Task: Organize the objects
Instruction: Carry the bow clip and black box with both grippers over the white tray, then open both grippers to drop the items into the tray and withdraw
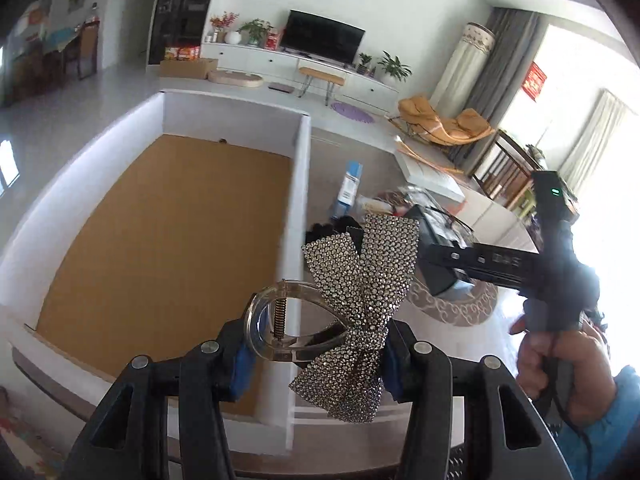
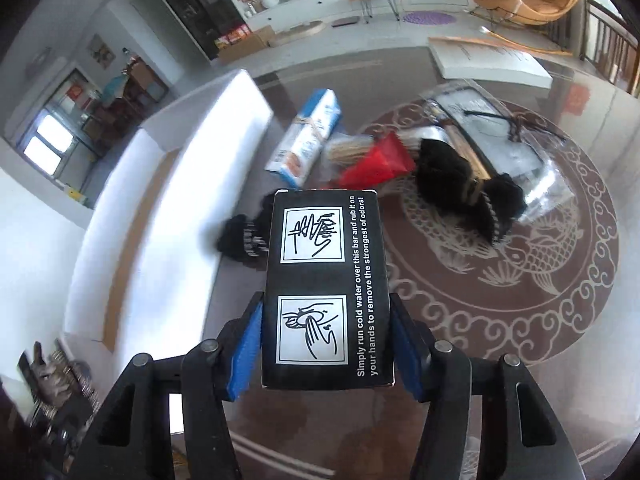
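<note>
Your left gripper point(image 1: 316, 354) was closed on a rhinestone bow hair clip point(image 1: 352, 312), held above the right wall of the white storage box point(image 1: 302, 184) — its brown floor bare. Your right gripper point(image 2: 326, 344) was clamped on a black soap-bar carton point(image 2: 326, 284), over the table point(image 2: 560, 380) beside that box. To place well, you needed to carry each item fully past the wall and lower it close to the floor before releasing — the clip's clear, springy frame would likely bounce if dropped.
</note>
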Demonstrator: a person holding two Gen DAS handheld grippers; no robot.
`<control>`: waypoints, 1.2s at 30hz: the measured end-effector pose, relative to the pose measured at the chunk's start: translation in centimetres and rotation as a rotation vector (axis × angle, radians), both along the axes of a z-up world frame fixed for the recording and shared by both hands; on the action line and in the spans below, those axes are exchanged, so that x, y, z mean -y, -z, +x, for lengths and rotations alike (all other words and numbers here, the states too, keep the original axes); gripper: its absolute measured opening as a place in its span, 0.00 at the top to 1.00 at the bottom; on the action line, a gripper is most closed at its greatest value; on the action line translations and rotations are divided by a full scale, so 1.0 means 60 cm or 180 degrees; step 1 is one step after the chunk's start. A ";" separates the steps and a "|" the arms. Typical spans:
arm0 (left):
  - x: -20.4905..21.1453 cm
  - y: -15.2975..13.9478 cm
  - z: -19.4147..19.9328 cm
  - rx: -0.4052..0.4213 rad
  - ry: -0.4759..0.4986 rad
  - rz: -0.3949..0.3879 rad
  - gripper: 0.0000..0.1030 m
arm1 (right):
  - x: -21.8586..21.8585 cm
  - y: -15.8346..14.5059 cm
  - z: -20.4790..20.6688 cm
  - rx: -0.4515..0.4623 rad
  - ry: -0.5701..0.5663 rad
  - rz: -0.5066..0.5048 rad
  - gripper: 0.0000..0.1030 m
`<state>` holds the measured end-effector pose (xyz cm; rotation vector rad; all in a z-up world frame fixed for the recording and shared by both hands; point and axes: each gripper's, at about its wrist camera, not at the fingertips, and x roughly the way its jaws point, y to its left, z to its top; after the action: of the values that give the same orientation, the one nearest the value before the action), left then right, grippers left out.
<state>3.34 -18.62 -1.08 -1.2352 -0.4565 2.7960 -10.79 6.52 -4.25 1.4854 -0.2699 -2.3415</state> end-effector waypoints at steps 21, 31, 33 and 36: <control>0.147 0.089 -0.057 0.0530 -0.0866 -0.0592 0.28 | 0.314 -0.046 0.074 -0.0453 -0.0942 -0.0282 0.19; -0.164 0.037 -0.022 0.0074 0.0572 -0.0254 0.03 | -0.053 0.049 0.128 -0.0948 0.0426 0.0702 0.00; -0.227 0.079 -0.034 0.0222 0.0753 -0.0226 0.03 | -0.135 0.103 0.125 -0.0783 0.0683 0.0980 0.00; -0.302 0.156 -0.075 0.0486 0.0819 -0.0298 0.03 | -0.240 0.154 0.124 -0.0628 0.1055 0.1160 0.00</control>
<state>-1.16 -0.50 -10.46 -1.4199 -0.1600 2.5451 -3.34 20.91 -13.48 1.4347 -0.0381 -2.9067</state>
